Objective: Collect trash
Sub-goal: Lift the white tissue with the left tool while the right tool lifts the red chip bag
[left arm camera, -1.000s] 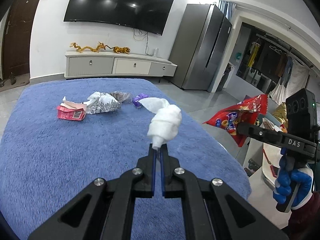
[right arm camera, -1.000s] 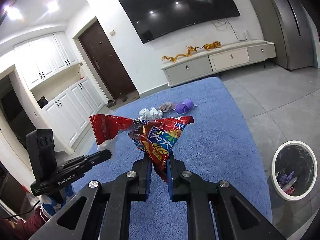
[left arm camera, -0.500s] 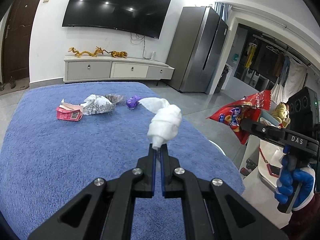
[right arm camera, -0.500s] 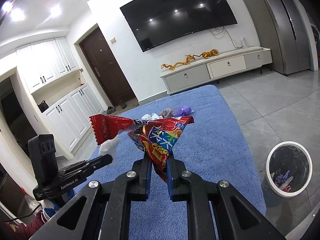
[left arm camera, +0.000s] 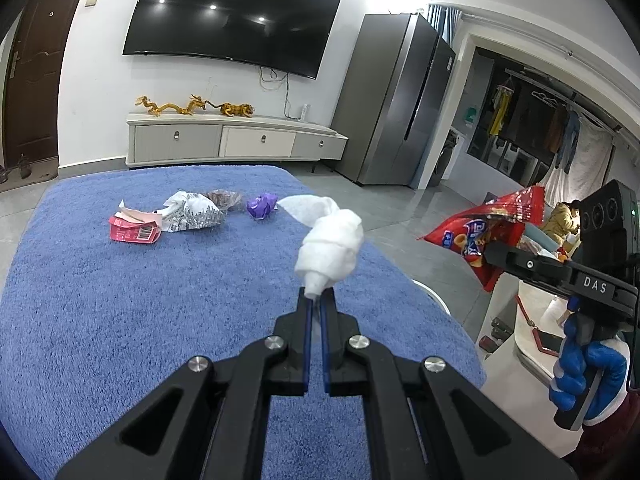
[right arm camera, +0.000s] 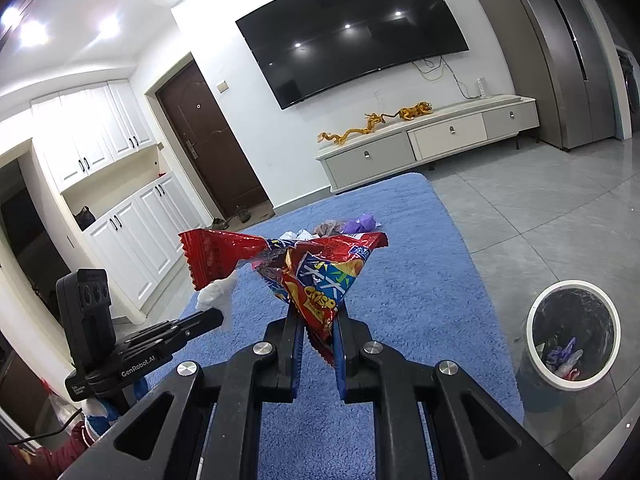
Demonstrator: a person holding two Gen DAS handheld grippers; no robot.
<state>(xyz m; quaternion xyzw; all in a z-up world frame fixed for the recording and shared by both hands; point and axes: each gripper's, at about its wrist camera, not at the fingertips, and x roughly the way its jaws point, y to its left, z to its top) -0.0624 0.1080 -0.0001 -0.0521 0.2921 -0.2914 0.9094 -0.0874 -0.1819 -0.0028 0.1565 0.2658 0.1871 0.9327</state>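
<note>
Left tongs [left arm camera: 317, 300] pinch the tail of a crumpled white tissue wad [left arm camera: 329, 242], held up over the blue fuzzy worktop cover [left arm camera: 120, 300]. Right tongs [right arm camera: 316, 322] pinch a red crinkled foil snack bag [right arm camera: 312, 272] by its lower corner, bag raised above the cover's right side. In the right wrist view a round white-rimmed trash bin with dark liner [right arm camera: 572, 332] stands on the grey tile floor at 3 o'clock, some scraps already inside. Left on the cover at 11 o'clock in the left wrist view: flattened pink carton [left arm camera: 134, 228], crumpled white printed wrapper [left arm camera: 194, 213] touching it, brownish clear wrapper [left arm camera: 225, 198] behind, small purple wrapper [left arm camera: 261, 205] just beside.
</note>
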